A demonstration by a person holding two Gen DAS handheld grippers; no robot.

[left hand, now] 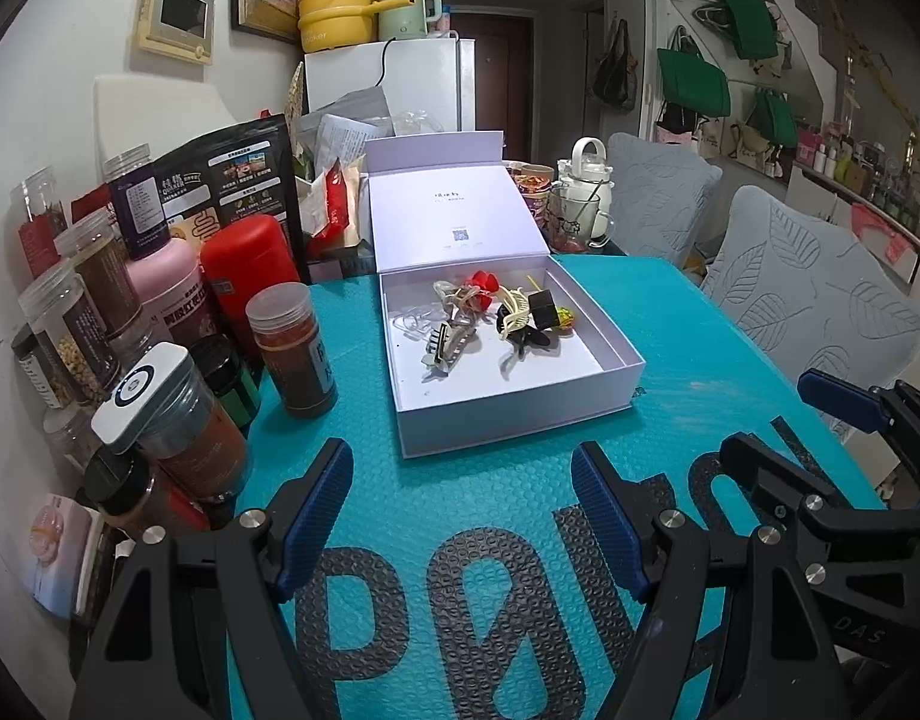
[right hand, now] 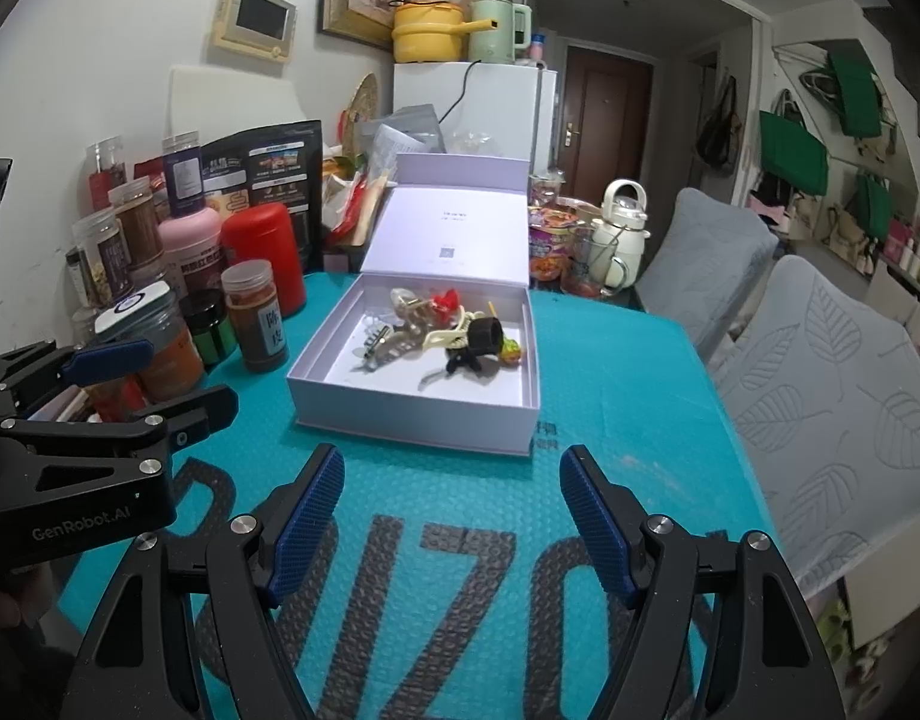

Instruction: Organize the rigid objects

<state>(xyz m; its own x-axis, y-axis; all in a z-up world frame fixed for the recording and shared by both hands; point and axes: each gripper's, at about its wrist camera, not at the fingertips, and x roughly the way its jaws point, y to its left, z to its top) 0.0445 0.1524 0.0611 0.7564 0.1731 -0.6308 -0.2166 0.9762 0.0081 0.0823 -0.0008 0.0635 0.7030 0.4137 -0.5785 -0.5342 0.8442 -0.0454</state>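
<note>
A white box (left hand: pixel 520 414) (right hand: pixel 412 420) stands open on the teal mat, its lid leaning back. Inside lies a heap of hair clips: a cream claw clip (left hand: pixel 517 312) (right hand: pixel 448 333), a silver clip (left hand: pixel 451 348) (right hand: pixel 388 348), a red piece (left hand: pixel 484 288) (right hand: pixel 445 302), a black clip (left hand: pixel 529 339) (right hand: pixel 463 362) and a black cube (left hand: pixel 543 307) (right hand: pixel 489 336). My left gripper (left hand: pixel 460 516) hovers open over the mat, short of the box. My right gripper (right hand: pixel 451 516) is open too, beside the left one, with nothing between its fingers.
Spice jars (left hand: pixel 292 354) (right hand: pixel 256 324), a red canister (left hand: pixel 250 282) and bags crowd the table's left side against the wall. A white kettle (right hand: pixel 622 228) and a glass cup (left hand: pixel 574 222) stand behind the box. Two grey-covered chairs (right hand: pixel 832 420) line the right edge.
</note>
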